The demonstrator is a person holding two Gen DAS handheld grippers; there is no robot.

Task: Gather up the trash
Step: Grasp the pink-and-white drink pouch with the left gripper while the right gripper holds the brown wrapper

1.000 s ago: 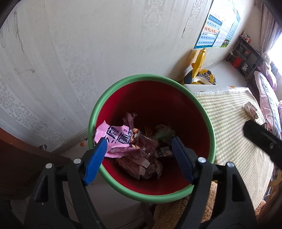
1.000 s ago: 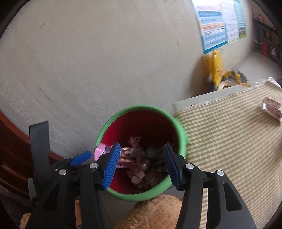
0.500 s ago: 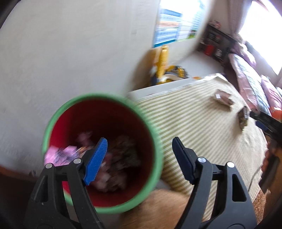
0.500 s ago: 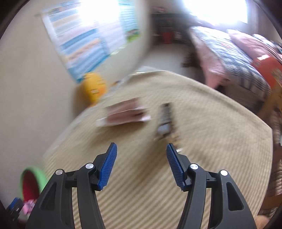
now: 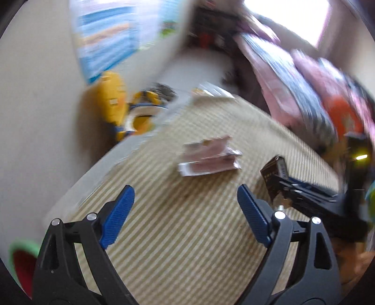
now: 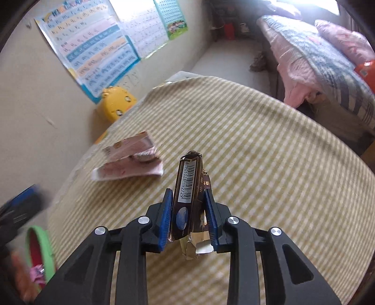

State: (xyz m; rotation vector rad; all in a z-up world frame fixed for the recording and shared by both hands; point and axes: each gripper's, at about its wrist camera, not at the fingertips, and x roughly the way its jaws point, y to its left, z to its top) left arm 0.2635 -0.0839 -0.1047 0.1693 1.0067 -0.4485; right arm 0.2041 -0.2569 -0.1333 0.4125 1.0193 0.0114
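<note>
Worktop (image 6: 269,164) w/ yellow-and-white checked cloth fills the middle of both views. Behind it, on the beige wall (image 6: 30,112), hangs a blue-edged learning chart (image 6: 93,49), w/ a smaller green-edged poster (image 6: 172,16) to its right. Yellow duck-faced toy (image 6: 117,104) stands by the wall just past the worktop's far edge. Bed (image 6: 323,56) at right, w/ pink and blue-grey quilts and a pink pillow (image 6: 342,40). Orange-red item (image 6: 365,69) on the bed, too cropped to ID.
</note>
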